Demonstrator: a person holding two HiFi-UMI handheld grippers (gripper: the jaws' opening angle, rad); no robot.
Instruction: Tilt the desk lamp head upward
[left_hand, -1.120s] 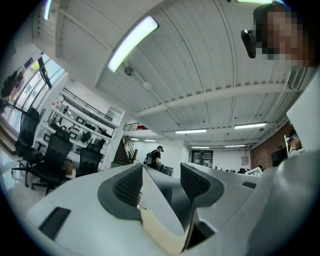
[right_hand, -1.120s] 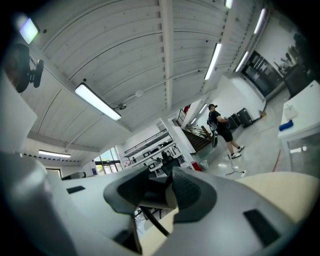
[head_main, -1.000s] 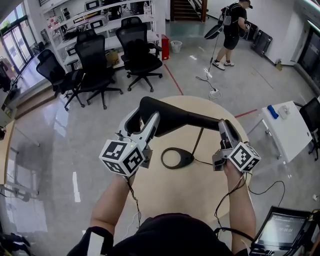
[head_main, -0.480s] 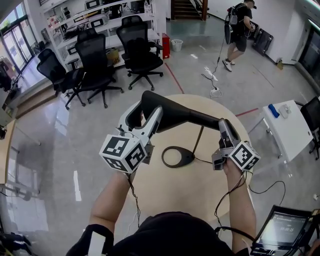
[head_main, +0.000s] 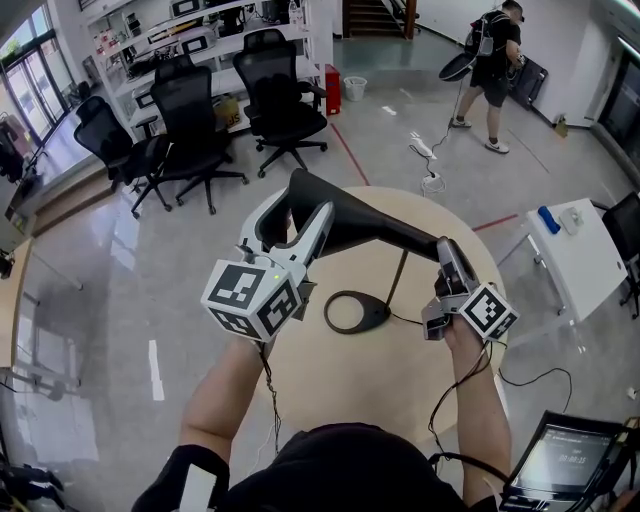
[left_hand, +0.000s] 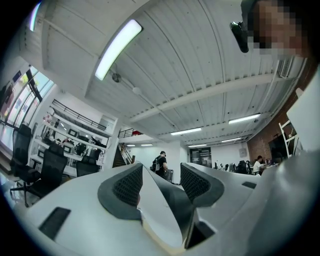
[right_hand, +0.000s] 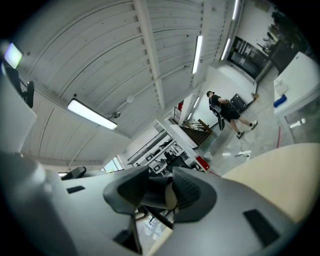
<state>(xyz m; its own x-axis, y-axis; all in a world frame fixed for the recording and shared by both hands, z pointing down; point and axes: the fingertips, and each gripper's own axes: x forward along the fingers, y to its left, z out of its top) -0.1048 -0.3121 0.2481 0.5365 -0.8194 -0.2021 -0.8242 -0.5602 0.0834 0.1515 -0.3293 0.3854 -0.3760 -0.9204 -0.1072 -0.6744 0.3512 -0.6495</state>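
Observation:
A black desk lamp stands on the round beige table (head_main: 330, 400). Its ring base (head_main: 355, 313) and thin stem (head_main: 398, 280) carry a long black lamp head (head_main: 375, 232) that slopes up toward the left. My left gripper (head_main: 297, 222) is shut on the raised free end of the head. In the left gripper view the head's pale underside (left_hand: 160, 212) fills the gap between the jaws of the left gripper (left_hand: 162, 185). My right gripper (head_main: 446, 262) is shut on the head's lower end by the stem joint. The right gripper (right_hand: 162, 194) shows that dark end (right_hand: 150, 192) pinched between its jaws.
Black office chairs (head_main: 195, 120) stand on the shiny floor beyond the table. A white side table (head_main: 575, 260) is at the right and a screen (head_main: 560, 465) at lower right. The lamp's cable (head_main: 410, 322) runs right from the base. A person (head_main: 495, 45) walks far back.
My left gripper has lifted the free end of the lamp head up and slightly right, so the head slopes more steeply. The right gripper has barely moved. The person at the back walked right.

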